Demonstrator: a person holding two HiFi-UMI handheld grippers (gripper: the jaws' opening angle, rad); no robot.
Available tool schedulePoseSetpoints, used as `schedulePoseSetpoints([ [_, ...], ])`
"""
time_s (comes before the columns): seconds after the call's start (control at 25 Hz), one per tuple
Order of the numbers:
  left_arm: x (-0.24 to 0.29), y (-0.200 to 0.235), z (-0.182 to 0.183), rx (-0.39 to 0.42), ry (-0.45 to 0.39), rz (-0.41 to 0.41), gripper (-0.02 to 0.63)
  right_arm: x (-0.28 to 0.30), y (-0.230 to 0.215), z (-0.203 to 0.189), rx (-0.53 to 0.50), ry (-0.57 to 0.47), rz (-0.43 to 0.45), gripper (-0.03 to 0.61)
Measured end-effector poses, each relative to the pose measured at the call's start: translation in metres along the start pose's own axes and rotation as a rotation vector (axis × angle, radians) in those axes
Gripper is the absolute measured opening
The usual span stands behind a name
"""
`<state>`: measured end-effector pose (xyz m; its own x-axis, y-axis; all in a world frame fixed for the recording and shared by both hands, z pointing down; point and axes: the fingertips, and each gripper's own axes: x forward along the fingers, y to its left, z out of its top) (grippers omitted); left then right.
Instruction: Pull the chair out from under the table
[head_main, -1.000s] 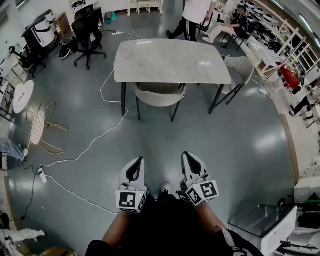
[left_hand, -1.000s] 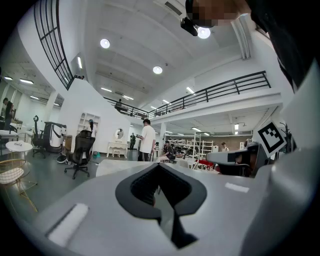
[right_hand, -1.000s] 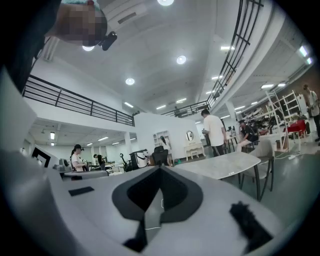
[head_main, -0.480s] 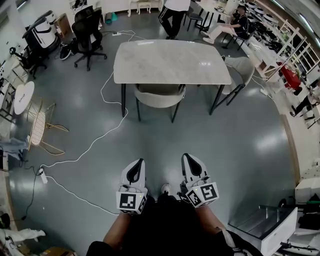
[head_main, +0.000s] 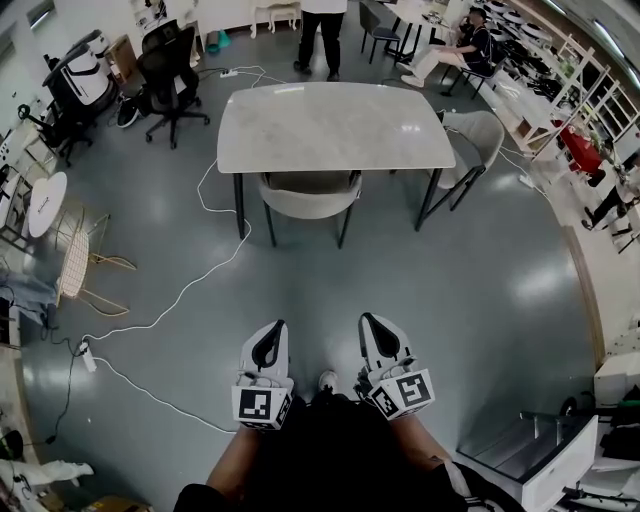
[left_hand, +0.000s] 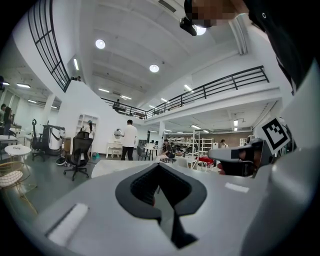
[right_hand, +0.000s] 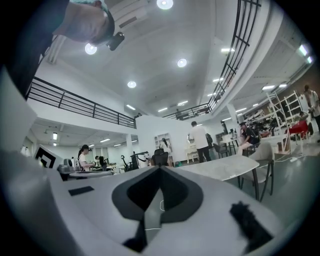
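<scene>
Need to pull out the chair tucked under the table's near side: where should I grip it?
Probably take the chair by the top rim of its curved backrest, coming from the near, open-floor side. Its seat is tucked under the table; only the backrest faces out.

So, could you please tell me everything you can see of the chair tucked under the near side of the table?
The chair has a curved, pale grey backrest that looks padded, on thin dark legs that splay outward. It stands upright on the grey floor, pushed in at the near long edge of the table, with its backrest towards the camera. The tabletop hides its seat. Nothing but the floor appears to touch it.
</scene>
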<state>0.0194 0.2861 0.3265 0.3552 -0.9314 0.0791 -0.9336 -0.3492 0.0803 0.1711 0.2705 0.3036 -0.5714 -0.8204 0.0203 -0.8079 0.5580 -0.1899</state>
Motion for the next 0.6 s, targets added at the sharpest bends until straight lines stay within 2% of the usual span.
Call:
schedulePoseSetpoints([
  [0.28,0.018,-0.028,-0.004,0.024,0.010,0.029,0.008,-0.011,-0.030,-0.005,0.045,-0.017,0.038,0.016],
  [0.6,0.026,-0.027,-0.018,0.034,0.045,0.044,0.008,0.004,-0.042,-0.014,0.066,-0.011,0.052,0.017],
])
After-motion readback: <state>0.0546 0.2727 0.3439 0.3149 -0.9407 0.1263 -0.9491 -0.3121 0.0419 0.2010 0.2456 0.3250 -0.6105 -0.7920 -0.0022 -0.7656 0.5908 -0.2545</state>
